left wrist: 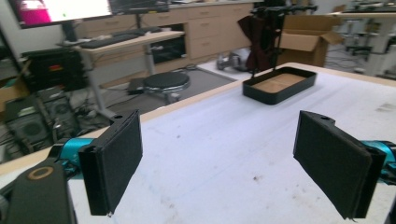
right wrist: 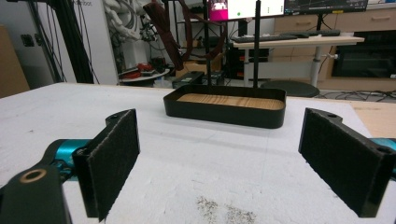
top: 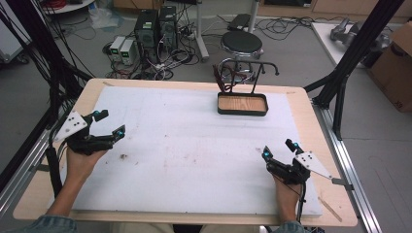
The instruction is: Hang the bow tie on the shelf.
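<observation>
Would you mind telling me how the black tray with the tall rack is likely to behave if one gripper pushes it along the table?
The tray has a wide, flat base on the white table cover, so a low push would probably slide it. The tall thin rack rising from it carries dark straps up high, so a push there might tip it. It looks rigid and probably light.

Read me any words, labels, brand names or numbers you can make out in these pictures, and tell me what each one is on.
None can be read.
Cardboard box at the right of the high view: a dark printed mark, too small to read.
Monitor behind the tray: bright screen content, too blurred to read.
</observation>
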`<action>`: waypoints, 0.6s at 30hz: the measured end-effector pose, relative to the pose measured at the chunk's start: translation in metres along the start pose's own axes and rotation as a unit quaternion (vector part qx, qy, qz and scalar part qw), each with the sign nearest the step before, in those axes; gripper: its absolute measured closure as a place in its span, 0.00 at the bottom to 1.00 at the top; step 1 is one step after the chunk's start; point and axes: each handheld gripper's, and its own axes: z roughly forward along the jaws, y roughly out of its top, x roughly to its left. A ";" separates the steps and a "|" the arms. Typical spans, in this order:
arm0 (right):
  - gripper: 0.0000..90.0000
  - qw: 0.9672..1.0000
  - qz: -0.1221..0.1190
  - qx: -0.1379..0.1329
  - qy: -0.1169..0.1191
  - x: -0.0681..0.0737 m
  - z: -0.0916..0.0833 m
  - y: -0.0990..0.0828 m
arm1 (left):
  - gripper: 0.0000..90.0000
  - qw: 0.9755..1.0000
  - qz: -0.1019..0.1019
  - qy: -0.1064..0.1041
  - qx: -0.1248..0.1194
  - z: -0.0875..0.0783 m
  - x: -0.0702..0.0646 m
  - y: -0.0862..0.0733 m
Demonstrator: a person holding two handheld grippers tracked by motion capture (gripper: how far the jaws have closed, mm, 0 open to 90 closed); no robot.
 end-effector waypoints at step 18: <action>0.13 1.000 -0.003 0.003 0.001 0.001 0.001 0.000 | 0.18 0.998 -0.027 0.033 0.042 -0.020 -0.015 -0.057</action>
